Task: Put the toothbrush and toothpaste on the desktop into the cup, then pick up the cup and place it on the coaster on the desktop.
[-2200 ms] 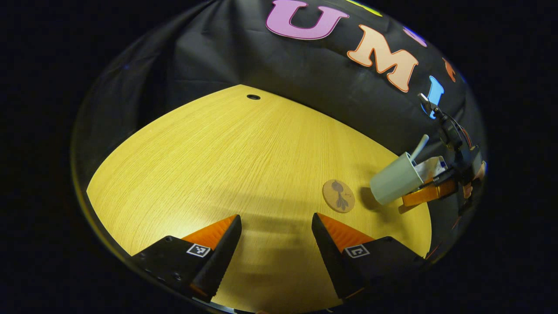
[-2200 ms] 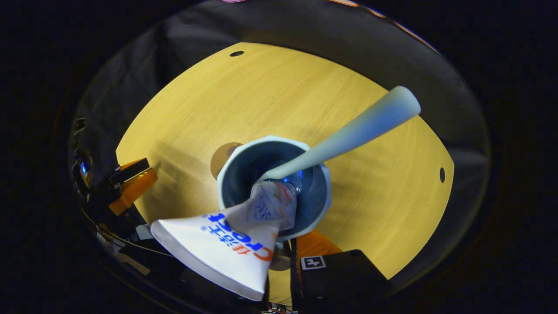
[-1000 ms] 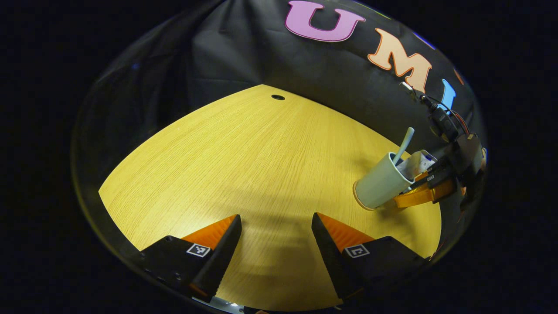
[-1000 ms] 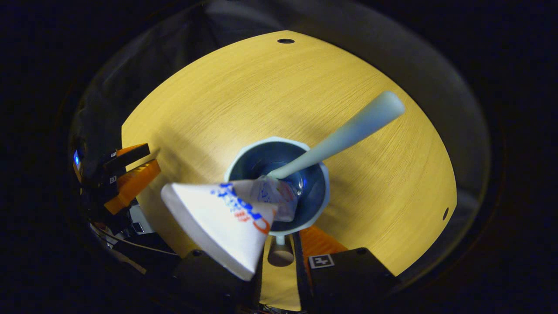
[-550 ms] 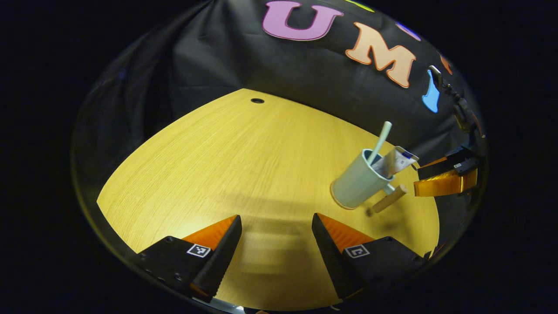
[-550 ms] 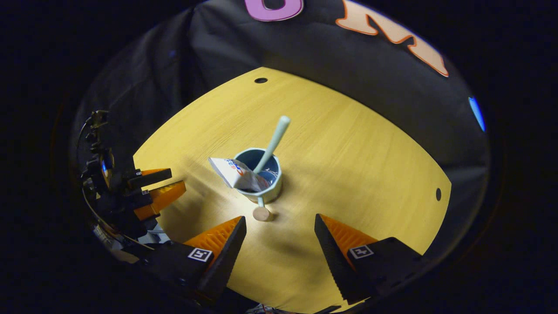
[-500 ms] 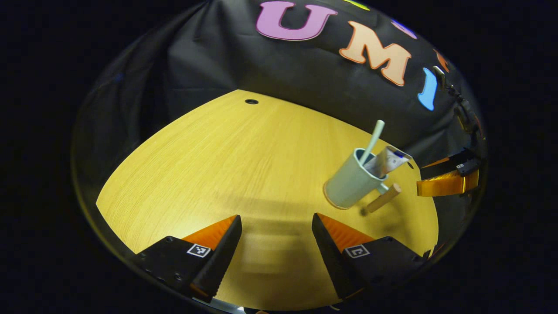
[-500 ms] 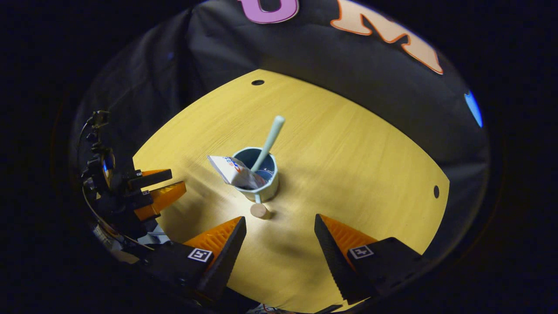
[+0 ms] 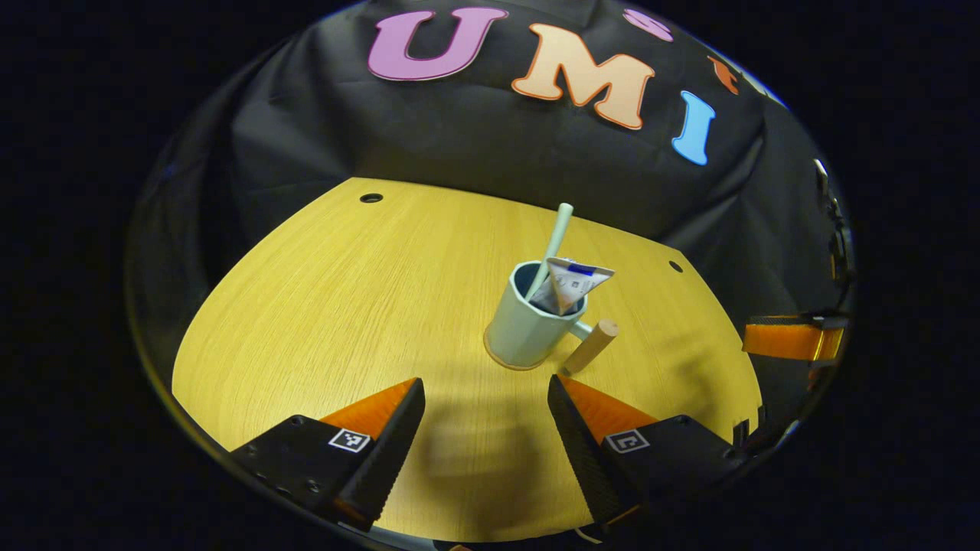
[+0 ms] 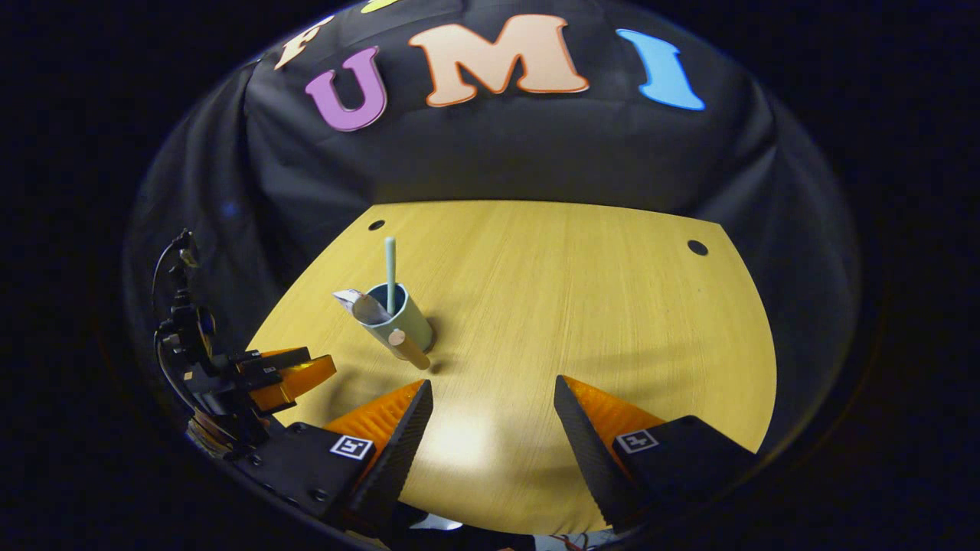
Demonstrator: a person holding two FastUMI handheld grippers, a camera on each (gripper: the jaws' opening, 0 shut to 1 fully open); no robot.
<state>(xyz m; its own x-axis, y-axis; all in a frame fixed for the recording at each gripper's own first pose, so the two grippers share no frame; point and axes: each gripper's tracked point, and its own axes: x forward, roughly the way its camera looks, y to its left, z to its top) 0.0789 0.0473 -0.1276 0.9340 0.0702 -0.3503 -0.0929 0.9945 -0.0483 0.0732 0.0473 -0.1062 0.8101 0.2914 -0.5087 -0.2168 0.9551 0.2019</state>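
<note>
Cup (image 9: pixel 528 330) with toothbrush (image 9: pixel 554 236) and toothpaste (image 9: pixel 570 283) on coaster (image 9: pixel 501 360); both grippers near it, jaws wide, empty. Task looks done.

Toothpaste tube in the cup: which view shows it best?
The left gripper view: the toothpaste tube faces the camera, flat end up in the cup. In the right gripper view it appears small and edge-on.
</note>
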